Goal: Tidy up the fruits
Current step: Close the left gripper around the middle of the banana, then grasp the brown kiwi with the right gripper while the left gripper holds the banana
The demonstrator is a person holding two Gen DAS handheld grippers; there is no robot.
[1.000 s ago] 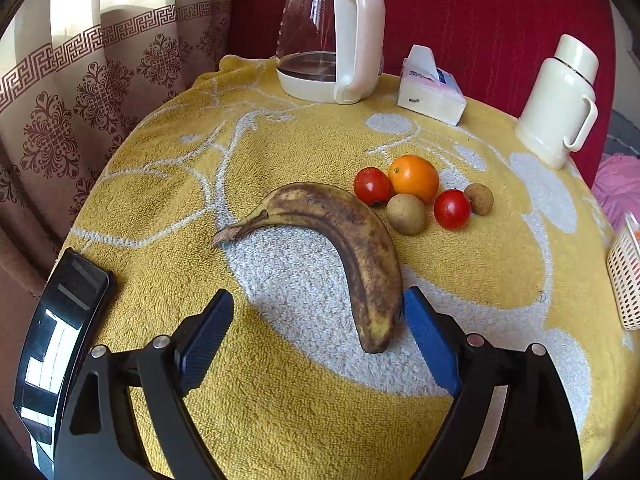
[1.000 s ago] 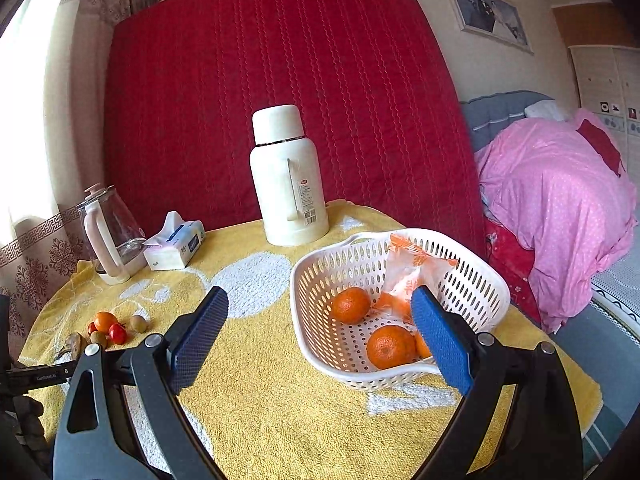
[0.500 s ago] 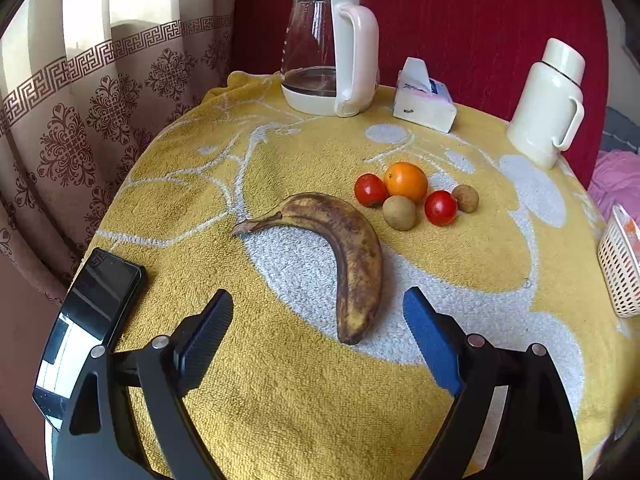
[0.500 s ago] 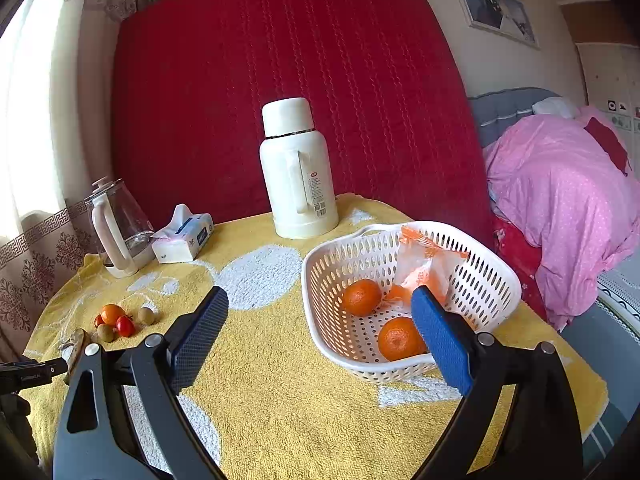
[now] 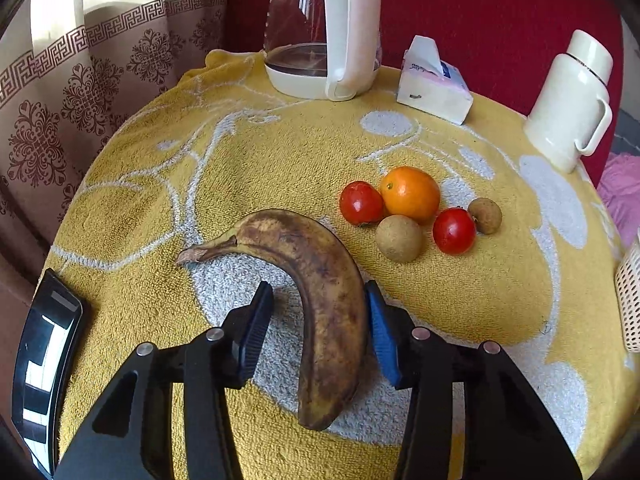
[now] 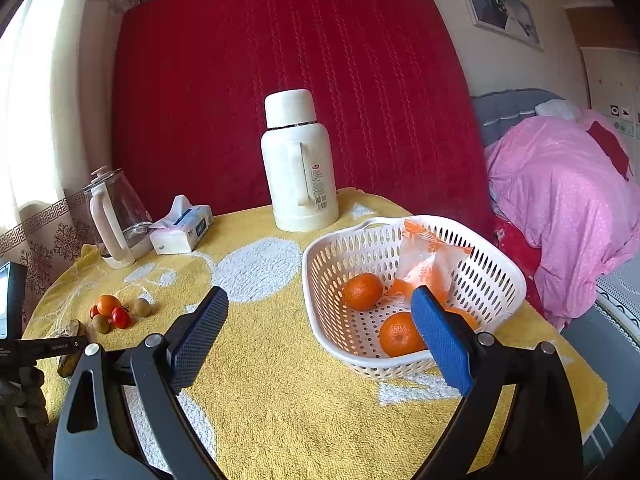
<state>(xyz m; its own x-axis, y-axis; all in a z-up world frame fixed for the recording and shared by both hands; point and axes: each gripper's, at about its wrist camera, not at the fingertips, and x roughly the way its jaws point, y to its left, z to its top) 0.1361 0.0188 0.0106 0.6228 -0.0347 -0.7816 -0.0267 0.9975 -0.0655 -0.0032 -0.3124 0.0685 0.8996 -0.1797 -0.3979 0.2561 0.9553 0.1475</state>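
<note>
Banana (image 5: pixel 328 300): brown-spotted, overripe, lying flat on the yellow towel (image 5: pixel 160 184), curved, its stem pointing left and its blunt end toward the camera.
Left gripper (image 5: pixel 320 320): straddles the banana's lower half; its jaws have just been closing with the banana between them. The right blue pad sits against the banana's outer edge, while a strip of towel shows between the left pad and the fruit, so the squeeze is not complete.
Loose fruit: just beyond the banana to the right, a tight cluster of an orange (image 5: pixel 410 194), two red tomatoes (image 5: pixel 361 203) and two small brown round fruits (image 5: pixel 399 239), all touching or nearly so.
Right gripper (image 6: pixel 320 336): hangs over the towel with its jaws spread wide and nothing between them, just in front of the basket.
Basket (image 6: pixel 496 276): white, perforated, on the right side of the table, holding several oranges (image 6: pixel 362 291) and a crumpled plastic bag (image 6: pixel 428 256).
Far edge: a glass kettle (image 5: pixel 320 28) with a pale handle, a tissue pack (image 5: pixel 434 84) and a cream thermos (image 5: pixel 568 100) stand in a row before a red quilted backdrop (image 6: pixel 288 60).
Left edge: a phone (image 5: pixel 44 364) lies by the patterned curtain (image 5: pixel 60 100).
Right side of room: pink bedding (image 6: pixel 560 200).
</note>
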